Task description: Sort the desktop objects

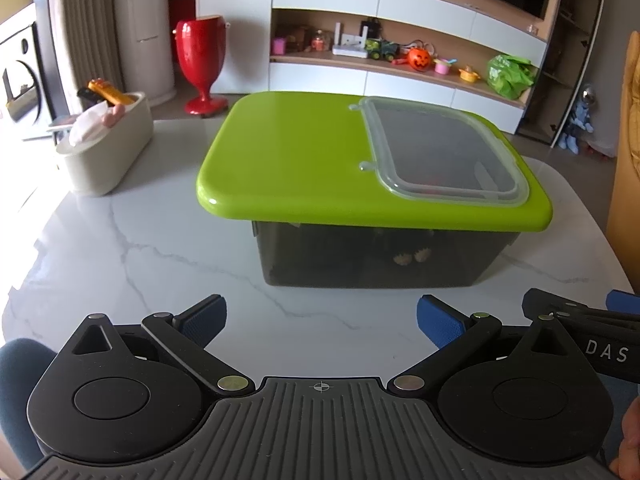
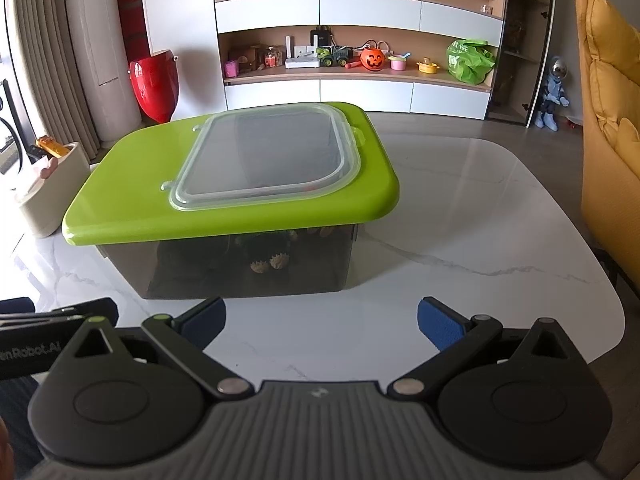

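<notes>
- Left gripper (image 1: 320,322): jaws spread wide, nothing between the blue pads (image 1: 438,326); it hovers over the near edge of the table, pointed at the storage box.
- Right gripper (image 2: 320,322): jaws likewise spread wide and empty, beside the left one and facing the same box.
- Storage box (image 1: 360,256): smoky translucent tub on the table, just ahead of both grippers, capped by a green lid (image 1: 288,160) with a clear hatch (image 1: 440,152) lying shut on it. Contents are dim; two small tan spiky items show through the front wall.
- Left wrist view only: the right gripper's black body at the right edge, and the cream caddy (image 1: 108,152) in full, holding white tissue, a pink item and a yellow-and-black object.
- Right wrist view only: the left gripper's body at the left edge, a yellow cushioned chair (image 2: 608,120) at right, and the spiky items (image 2: 268,264) more plainly.
- Table (image 2: 480,240): white marble-patterned top with grey veins and rounded corners.
- Room: red vase (image 2: 154,80) on the floor, wall shelving (image 2: 360,76) with toys, an orange pumpkin pail (image 2: 372,60) and a green bag (image 2: 468,60).
</notes>
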### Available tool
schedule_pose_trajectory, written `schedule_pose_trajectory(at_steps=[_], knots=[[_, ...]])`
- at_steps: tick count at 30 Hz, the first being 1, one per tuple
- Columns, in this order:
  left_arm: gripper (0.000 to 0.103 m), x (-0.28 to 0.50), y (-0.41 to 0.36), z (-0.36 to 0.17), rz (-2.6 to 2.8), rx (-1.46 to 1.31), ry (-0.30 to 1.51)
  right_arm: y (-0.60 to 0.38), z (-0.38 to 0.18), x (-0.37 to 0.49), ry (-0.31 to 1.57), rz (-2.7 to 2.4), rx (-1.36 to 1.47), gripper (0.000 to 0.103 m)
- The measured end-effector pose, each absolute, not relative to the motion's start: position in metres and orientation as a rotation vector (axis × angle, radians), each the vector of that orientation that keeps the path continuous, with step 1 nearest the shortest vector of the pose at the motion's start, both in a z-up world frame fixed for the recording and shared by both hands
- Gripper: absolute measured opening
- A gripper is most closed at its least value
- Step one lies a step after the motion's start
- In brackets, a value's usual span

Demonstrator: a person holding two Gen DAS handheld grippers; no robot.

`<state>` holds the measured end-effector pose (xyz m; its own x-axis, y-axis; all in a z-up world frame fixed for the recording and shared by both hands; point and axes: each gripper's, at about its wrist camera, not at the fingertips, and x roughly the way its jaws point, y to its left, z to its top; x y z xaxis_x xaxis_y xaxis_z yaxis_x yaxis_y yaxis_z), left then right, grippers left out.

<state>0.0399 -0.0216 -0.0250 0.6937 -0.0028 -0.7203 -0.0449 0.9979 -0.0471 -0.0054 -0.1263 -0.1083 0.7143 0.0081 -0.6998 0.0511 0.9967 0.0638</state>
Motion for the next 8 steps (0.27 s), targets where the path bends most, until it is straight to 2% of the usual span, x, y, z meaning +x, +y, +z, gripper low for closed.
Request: schedule_pose_trajectory(at_steps=[8], knots=[[0.103,0.0375,-0.0255,-0.0243,0.032,-0.035,0.79,-0.1264,-0.1083,-0.0069,0.777,-0.022,0.082,0.103]])
